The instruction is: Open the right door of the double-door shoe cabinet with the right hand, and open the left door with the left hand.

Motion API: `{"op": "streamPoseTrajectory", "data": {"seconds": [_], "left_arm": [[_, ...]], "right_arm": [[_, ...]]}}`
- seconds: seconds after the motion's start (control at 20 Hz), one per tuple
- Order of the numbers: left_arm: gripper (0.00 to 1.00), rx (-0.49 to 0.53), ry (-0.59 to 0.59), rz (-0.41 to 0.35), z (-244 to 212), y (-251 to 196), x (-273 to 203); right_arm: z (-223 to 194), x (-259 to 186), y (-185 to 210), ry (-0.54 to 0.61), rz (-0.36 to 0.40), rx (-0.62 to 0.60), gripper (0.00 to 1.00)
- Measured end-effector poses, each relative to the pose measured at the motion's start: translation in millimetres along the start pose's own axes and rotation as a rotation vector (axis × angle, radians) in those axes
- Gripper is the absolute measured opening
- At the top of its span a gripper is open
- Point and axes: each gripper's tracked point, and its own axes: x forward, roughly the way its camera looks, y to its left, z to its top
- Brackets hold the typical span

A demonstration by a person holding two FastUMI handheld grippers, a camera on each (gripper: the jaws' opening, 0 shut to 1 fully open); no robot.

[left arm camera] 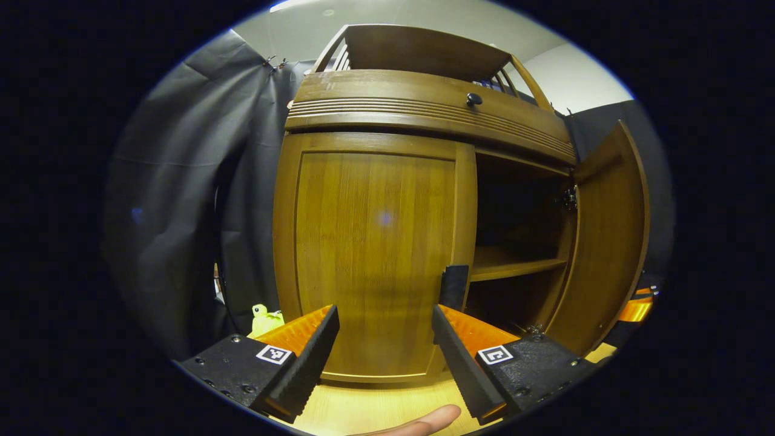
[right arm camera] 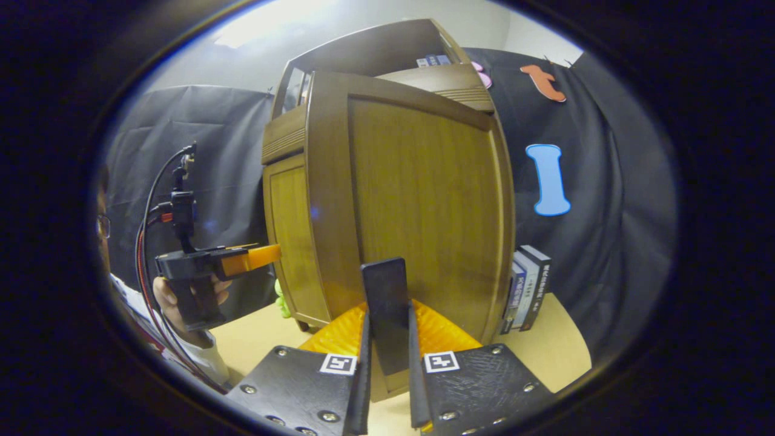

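The wooden shoe cabinet [left arm camera: 424, 103] stands close in front of me. Its left door [left arm camera: 375, 242] is closed, with a black handle [left arm camera: 454, 284] on its right edge. My left gripper [left arm camera: 384, 315] is open just in front of this door, its right finger [left arm camera: 454, 345] below the handle. The right door [left arm camera: 605, 242] stands swung out, baring a dark inside with a shelf [left arm camera: 514, 263]. In the right gripper view, my right gripper [right arm camera: 387, 315] is shut on that door's black handle [right arm camera: 384, 284], and the left gripper [right arm camera: 248, 257] is held by a hand before the left door [right arm camera: 296, 242].
A yellow-green toy [left arm camera: 265, 318] lies on the light wooden floor [left arm camera: 375, 406] left of the cabinet. Books [right arm camera: 527, 297] stand against the cabinet's right side. Black cloth hangs behind and on both sides. A knob [left arm camera: 474, 99] sits on the drawer above.
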Motion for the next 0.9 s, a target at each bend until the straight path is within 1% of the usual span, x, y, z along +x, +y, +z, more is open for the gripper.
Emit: {"op": "streamPoseTrajectory", "data": {"seconds": [0.05,0.1,0.15,0.2,0.25,0.3,0.35,0.4,0.45,0.5,0.55,0.6,0.65,0.7,0.75,0.8,0.85,0.9], "left_arm": [[0.96,0.005,-0.009,0.001,1,-1,-1],[0.96,0.011,-0.018,-0.001,2,-3,-2],[0.92,0.016,-0.022,-0.003,2,-4,-3],[0.96,0.020,-0.026,-0.010,2,-7,-5],[0.92,0.026,-0.027,-0.019,2,-11,-5],[0.96,0.035,-0.028,-0.028,1,-16,-5],[0.96,0.044,-0.029,-0.036,0,-19,-4],[0.96,0.054,-0.026,-0.043,-2,-24,-5],[0.92,0.061,-0.025,-0.049,-3,-28,-5],[0.96,0.068,-0.021,-0.055,-4,-31,-5],[0.92,0.074,-0.016,-0.060,-6,-34,-5],[0.92,0.076,-0.016,-0.062,-8,-35,-5],[0.92,0.078,-0.014,-0.061,-9,-36,-5],[0.92,0.080,-0.011,-0.059,-11,-36,-4],[0.92,0.080,-0.011,-0.058,-12,-37,-2],[0.92,0.080,-0.007,-0.056,-14,-38,-1],[0.92,0.080,-0.004,-0.055,-16,-38,1],[0.92,0.080,0.001,-0.055,-19,-39,2]], "right_arm": [[1,-5,-5,-0.004,-0.012,0.006,0.27],[1,-10,-11,-0.010,-0.023,0.011,0.26],[1,-15,-16,-0.014,-0.036,0.018,0.26],[1,-19,-21,-0.017,-0.049,0.026,0.29],[1,-23,-26,-0.020,-0.063,0.032,0.29],[2,-27,-32,-0.027,-0.081,0.041,0.26],[4,-30,-38,-0.037,-0.103,0.055,0.29],[4,-32,-46,-0.041,-0.133,0.071,0.26],[5,-35,-55,-0.048,-0.162,0.082,0.26],[6,-38,-67,-0.055,-0.205,0.082,0.26],[5,-36,-84,-0.056,-0.262,0.074,0.27],[4,-44,-97,-0.059,-0.297,0.077,0.30],[6,-50,-105,-0.067,-0.317,0.092,0.33],[7,-56,-111,-0.075,-0.337,0.107,0.27],[7,-63,-121,-0.081,-0.364,0.110,0.36],[6,-66,-130,-0.085,-0.385,0.111,0.36],[6,-71,-139,-0.090,-0.409,0.102,0.39],[3,-73,-144,-0.085,-0.417,0.098,0.32]]}}
